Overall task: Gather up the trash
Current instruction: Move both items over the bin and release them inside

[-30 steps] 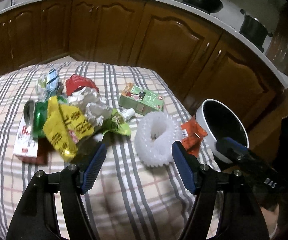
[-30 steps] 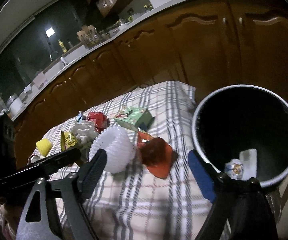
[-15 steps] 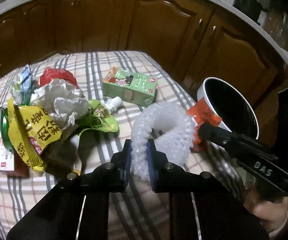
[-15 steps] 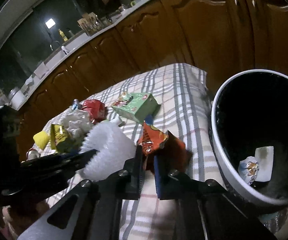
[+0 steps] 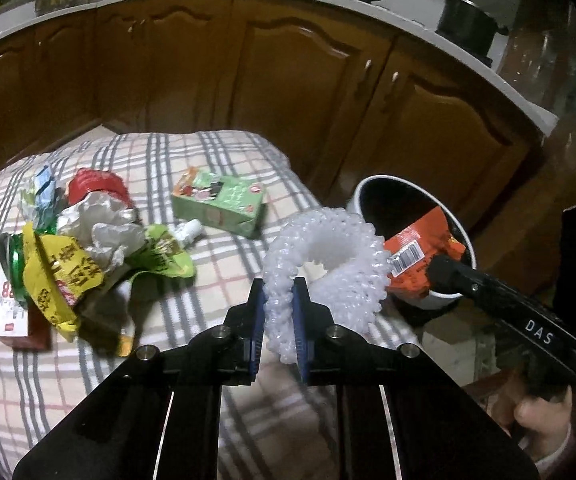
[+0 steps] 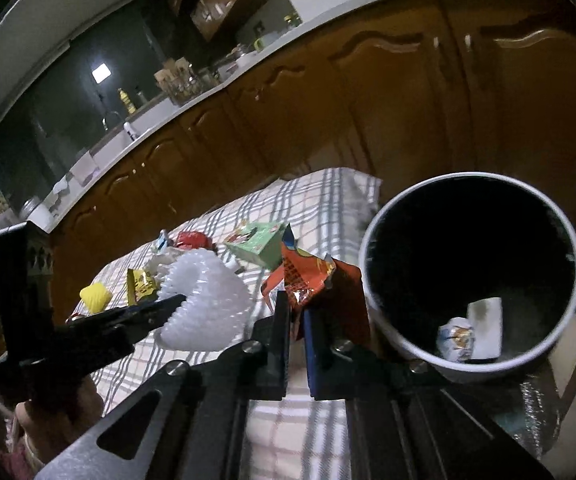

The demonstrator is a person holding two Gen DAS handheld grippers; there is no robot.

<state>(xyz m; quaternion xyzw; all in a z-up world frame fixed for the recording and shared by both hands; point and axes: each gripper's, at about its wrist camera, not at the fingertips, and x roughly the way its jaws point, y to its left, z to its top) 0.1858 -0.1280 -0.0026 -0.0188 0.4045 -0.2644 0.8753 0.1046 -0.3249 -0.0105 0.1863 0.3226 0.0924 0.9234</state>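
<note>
Here, in the left wrist view, the left gripper (image 5: 279,322) is clamped on the near rim of a white foam net sleeve (image 5: 327,258), which hangs curled into a ring above the checked tablecloth (image 5: 216,280). The sleeve looks very light, soft and springy; the pads dent it where they pinch, so a rim grip like this one should carry it, though it may sag or bounce. To its right the right gripper (image 5: 433,266) holds an orange snack wrapper (image 5: 415,256) in front of the white bin (image 5: 443,300), which stands off the table's right edge. On the left of the cloth lies a heap of loose trash: a yellow wrapper (image 5: 54,276), crumpled white paper (image 5: 100,226) and a green pouch (image 5: 160,260), with a green carton (image 5: 220,202) farther back. All look light; the films are probably slippery and best pinched at a crease, the carton stiffer and better taken across its narrow faces.

In the right wrist view, the right gripper (image 6: 295,320) is closed narrowly on the lower edge of the orange snack wrapper (image 6: 307,280), thin crinkly foil standing up from the pads just left of the white bin (image 6: 371,280). The bin's mouth is open, with two small scraps at the bottom. The left gripper (image 6: 176,304) shows at left with the white foam net sleeve (image 6: 208,312).
</note>
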